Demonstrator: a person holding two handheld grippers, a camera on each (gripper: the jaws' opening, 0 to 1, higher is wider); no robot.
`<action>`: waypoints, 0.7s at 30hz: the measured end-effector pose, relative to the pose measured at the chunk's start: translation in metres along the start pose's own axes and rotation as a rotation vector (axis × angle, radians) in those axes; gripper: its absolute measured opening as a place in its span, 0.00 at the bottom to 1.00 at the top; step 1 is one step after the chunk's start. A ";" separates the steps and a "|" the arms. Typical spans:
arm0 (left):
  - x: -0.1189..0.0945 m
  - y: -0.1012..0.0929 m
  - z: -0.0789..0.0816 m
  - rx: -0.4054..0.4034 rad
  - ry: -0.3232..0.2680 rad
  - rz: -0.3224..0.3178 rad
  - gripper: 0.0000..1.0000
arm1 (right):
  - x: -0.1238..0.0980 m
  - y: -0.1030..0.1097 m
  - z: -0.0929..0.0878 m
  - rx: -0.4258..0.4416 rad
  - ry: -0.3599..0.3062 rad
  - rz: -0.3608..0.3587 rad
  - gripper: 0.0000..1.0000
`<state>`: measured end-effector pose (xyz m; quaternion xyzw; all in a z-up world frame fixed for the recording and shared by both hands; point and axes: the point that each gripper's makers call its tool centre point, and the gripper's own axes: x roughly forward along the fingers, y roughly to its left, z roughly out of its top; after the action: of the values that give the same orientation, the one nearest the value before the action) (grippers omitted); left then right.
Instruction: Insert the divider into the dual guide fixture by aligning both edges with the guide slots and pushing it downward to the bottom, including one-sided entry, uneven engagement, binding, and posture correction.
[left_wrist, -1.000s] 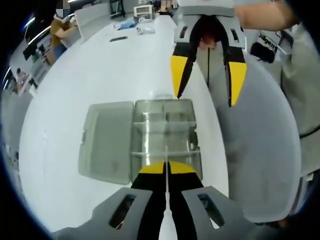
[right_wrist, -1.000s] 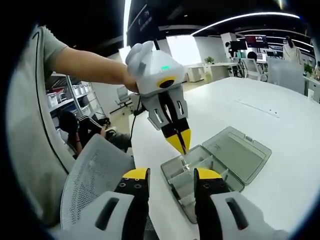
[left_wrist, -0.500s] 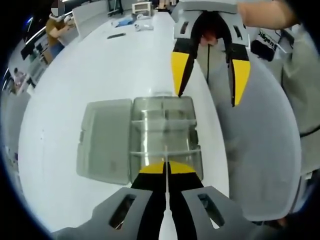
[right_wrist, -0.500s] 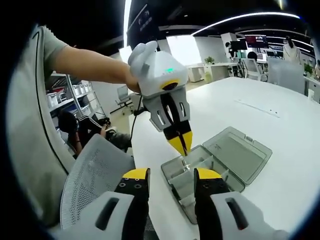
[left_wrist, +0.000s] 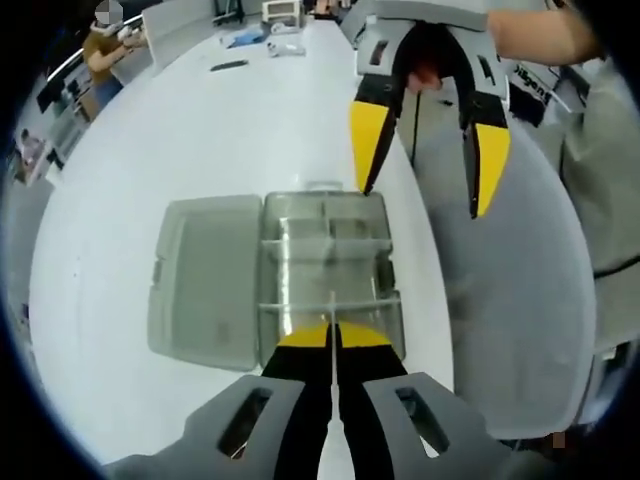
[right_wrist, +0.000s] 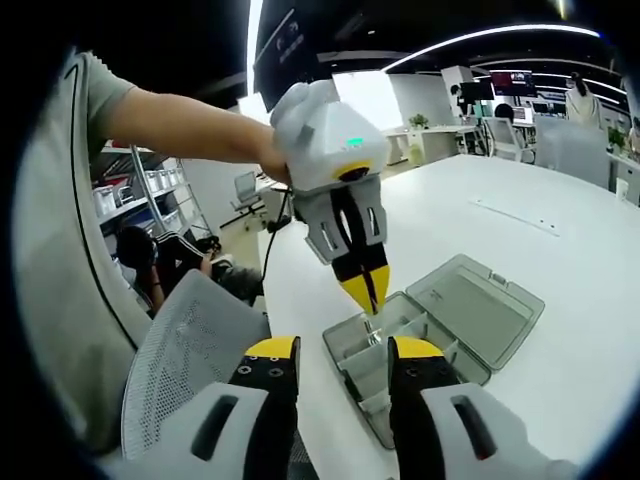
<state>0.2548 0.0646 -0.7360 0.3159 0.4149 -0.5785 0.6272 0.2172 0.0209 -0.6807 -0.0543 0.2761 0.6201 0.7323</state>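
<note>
The left hand-held gripper (left_wrist: 332, 335) is pinching a thin clear divider (left_wrist: 332, 312) edge-on between its closed yellow tips, holding it above the near end of the dual guide fixture (left_wrist: 330, 262), a clear compartment box lying on the white desk (left_wrist: 200, 130) with its lid (left_wrist: 205, 280) folded open beside it. In the right gripper view, the left hand-held gripper (right_wrist: 365, 293) is pointing down at the box (right_wrist: 385, 355). The right hand-held gripper (right_wrist: 335, 350) is hovering with jaws parted wide, gripping nothing; it is also showing over the desk edge (left_wrist: 420, 160).
</note>
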 end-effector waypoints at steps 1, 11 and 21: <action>0.000 0.000 0.000 -0.001 0.001 0.000 0.00 | 0.000 0.000 0.000 0.000 0.000 0.000 0.31; 0.005 -0.001 -0.003 -0.001 0.008 0.005 0.00 | -0.001 0.001 -0.002 0.002 -0.001 0.001 0.31; 0.009 -0.002 -0.006 0.001 0.016 0.000 0.00 | -0.003 0.000 -0.001 0.007 -0.006 0.000 0.31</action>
<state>0.2521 0.0653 -0.7465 0.3208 0.4198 -0.5761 0.6237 0.2165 0.0179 -0.6803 -0.0501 0.2761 0.6192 0.7334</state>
